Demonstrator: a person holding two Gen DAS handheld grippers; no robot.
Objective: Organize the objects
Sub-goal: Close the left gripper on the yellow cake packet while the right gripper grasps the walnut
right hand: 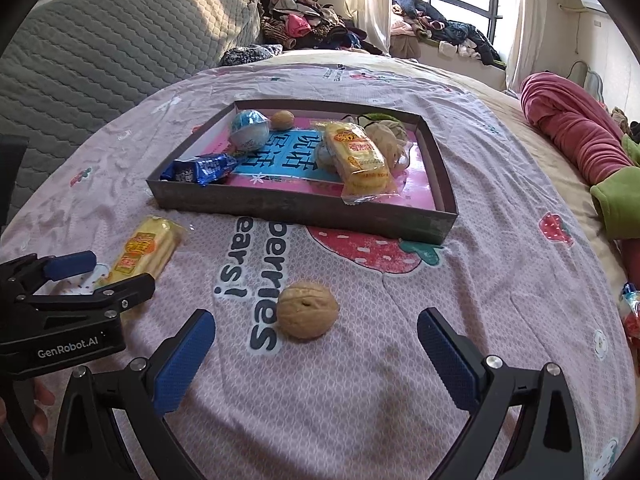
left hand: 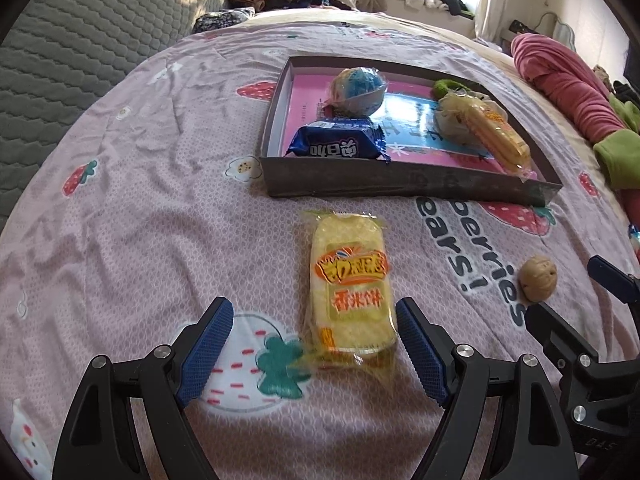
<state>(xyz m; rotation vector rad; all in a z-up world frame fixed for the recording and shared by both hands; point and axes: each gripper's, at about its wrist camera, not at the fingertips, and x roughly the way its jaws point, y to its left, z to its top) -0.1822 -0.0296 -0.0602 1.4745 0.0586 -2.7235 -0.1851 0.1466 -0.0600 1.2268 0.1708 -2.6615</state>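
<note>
The left claw [left hand: 314,344] stands wide, released — the near end of the yellow rice-cracker packet [left hand: 350,286] lies between its blue pads, close to the right one, though contact cannot be told. The packet rests flat on the bed sheet [left hand: 140,208], long axis running away toward the grey tray [left hand: 400,190]. The right claw [right hand: 316,346] also gapes empty — a walnut [right hand: 307,309] sits on the sheet just ahead of it.
</note>
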